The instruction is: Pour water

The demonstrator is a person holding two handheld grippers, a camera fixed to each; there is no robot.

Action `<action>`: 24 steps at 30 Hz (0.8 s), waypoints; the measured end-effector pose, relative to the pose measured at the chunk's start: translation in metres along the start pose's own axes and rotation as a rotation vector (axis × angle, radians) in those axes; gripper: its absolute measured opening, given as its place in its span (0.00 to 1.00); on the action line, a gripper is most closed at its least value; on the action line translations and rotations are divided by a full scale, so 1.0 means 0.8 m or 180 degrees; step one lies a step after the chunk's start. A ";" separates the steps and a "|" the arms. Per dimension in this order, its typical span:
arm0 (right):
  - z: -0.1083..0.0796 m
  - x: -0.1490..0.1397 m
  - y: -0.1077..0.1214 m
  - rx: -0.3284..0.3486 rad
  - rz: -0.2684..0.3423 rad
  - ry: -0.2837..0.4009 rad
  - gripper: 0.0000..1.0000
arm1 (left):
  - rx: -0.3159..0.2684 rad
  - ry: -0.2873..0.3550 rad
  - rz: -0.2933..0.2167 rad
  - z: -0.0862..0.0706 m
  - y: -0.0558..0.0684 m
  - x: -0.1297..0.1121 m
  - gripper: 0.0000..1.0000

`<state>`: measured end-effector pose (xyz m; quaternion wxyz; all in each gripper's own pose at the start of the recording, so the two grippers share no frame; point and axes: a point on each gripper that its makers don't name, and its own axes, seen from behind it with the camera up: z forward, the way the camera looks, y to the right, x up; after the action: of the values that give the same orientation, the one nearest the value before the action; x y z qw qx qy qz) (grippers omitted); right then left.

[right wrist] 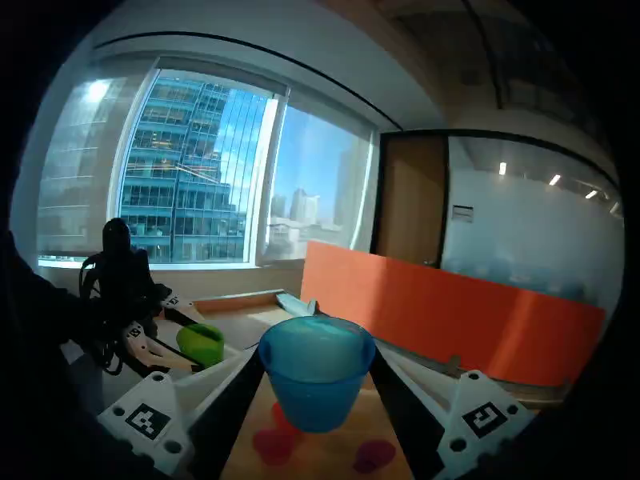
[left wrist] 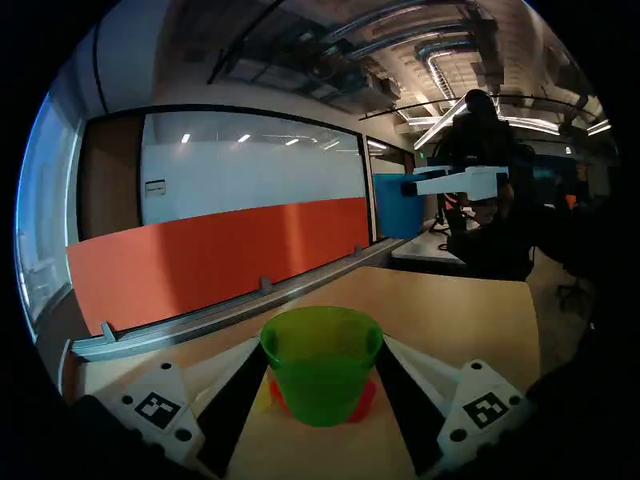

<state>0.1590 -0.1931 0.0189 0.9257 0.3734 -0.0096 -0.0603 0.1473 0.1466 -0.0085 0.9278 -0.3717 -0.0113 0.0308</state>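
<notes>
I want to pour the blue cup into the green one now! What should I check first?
1. Right gripper squeezes the blue cup: ok, a finger presses on each side.
2. Left gripper holds the green cup upright: ok.
3. Blue cup is over the green cup: not ok, it is held up high off to one side, well apart.
4. Blue cup is level and not spilling: ok.
5. Water is inside the blue cup: cannot tell.
6. Green cup is empty: cannot tell.
</notes>
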 end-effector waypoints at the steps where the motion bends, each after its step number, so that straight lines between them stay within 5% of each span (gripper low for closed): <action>1: -0.001 -0.004 0.000 0.0007 -0.0005 -0.0013 0.91 | -0.0007 -0.0016 0.0012 0.000 0.001 -0.001 0.87; 24: -0.002 -0.084 -0.016 0.0184 -0.0040 -0.0309 0.92 | -0.0107 -0.0463 0.0076 0.015 0.005 -0.053 0.87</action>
<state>0.0910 -0.1932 0.0105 0.9125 0.3967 -0.0539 -0.0839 0.1045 0.1546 -0.0027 0.9177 -0.3841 -0.0748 0.0687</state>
